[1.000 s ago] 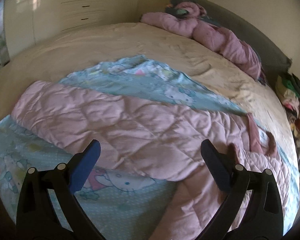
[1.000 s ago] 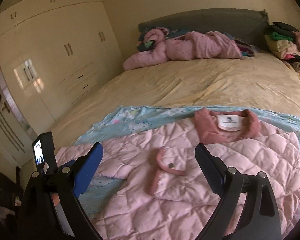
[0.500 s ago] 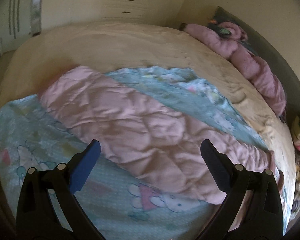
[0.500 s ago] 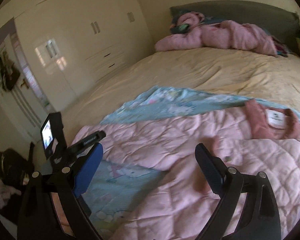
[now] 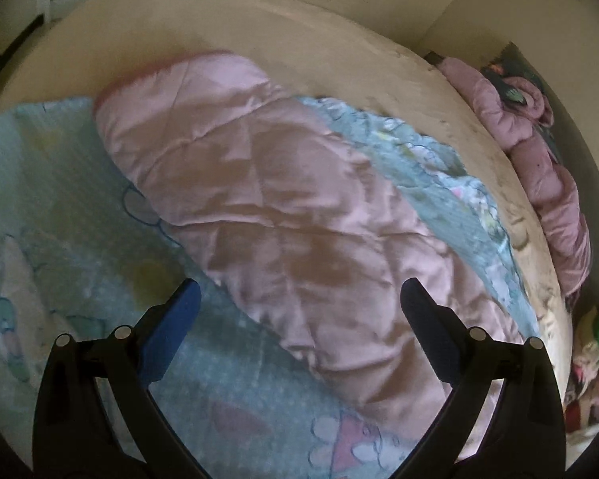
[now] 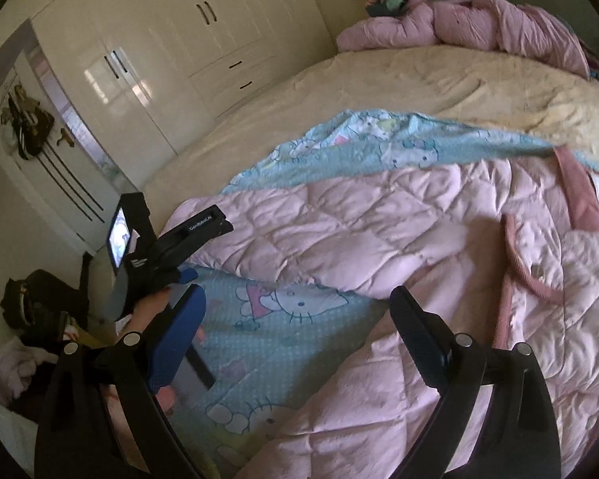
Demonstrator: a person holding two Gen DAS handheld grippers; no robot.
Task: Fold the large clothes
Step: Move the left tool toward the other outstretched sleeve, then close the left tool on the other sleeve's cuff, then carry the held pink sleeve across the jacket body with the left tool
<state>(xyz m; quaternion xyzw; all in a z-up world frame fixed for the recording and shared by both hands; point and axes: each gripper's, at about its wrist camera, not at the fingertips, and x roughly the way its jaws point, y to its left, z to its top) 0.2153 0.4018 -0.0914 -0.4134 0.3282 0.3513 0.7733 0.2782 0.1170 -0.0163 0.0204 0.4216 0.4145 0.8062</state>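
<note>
A pink quilted jacket (image 6: 439,239) lies spread on a light-blue Hello Kitty blanket (image 6: 283,319) on the bed. Its sleeve (image 5: 267,199) stretches out to the left, cuff at the far end. The collar with a white label (image 6: 587,195) is at the right. My left gripper (image 5: 299,311) is open and empty, hovering over the sleeve. It also shows in the right wrist view (image 6: 187,239) near the sleeve's end. My right gripper (image 6: 299,315) is open and empty, above the blanket beside the jacket's body.
The cream bedspread (image 6: 379,92) fills the far half of the bed. Another pink jacket (image 6: 459,28) lies crumpled at the grey headboard. A clothes pile (image 5: 591,351) lies at the right. White wardrobes (image 6: 179,40) line the left wall; dark bags (image 6: 32,303) lie on the floor.
Both grippers have swung left, toward the sleeve's end. The left gripper has dropped closer over the sleeve. Both stay open and empty.
</note>
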